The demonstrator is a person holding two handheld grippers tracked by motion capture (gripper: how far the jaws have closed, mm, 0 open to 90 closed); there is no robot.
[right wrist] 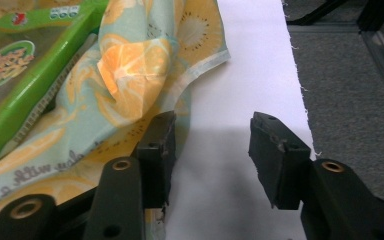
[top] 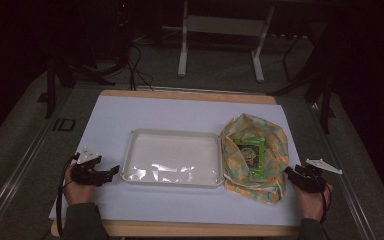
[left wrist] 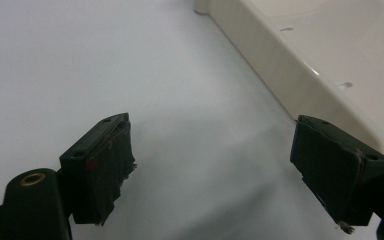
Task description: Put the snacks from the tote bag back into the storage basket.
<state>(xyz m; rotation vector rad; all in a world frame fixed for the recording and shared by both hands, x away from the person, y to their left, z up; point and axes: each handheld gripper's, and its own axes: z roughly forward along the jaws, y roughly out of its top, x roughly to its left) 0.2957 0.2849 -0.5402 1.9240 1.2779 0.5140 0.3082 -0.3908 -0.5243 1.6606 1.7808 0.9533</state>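
Note:
A shallow cream plastic tray (top: 130, 150) lies empty in the middle of the white table cover. To its right a fruit-print cloth bag (top: 275, 150) lies open with a green snack packet (top: 251, 152) inside. My left gripper (top: 114, 170) rests open just left of the tray's near corner; its view shows the tray wall (left wrist: 280, 75) beside the right jaw, with my left gripper (left wrist: 212, 167) holding nothing. My right gripper (top: 289, 172) is open at the bag's right edge. In the right gripper view, my right gripper (right wrist: 212, 150) has its left jaw against the cloth bag (right wrist: 130, 65), with the green packet (right wrist: 25, 70) beyond.
The white cover (top: 180, 112) ends at a wooden table edge (top: 190, 229) near me. Grey floor (right wrist: 350, 90) lies just past the cover's right edge. Metal stand legs (top: 182, 60) and cables stand in the dark beyond the table.

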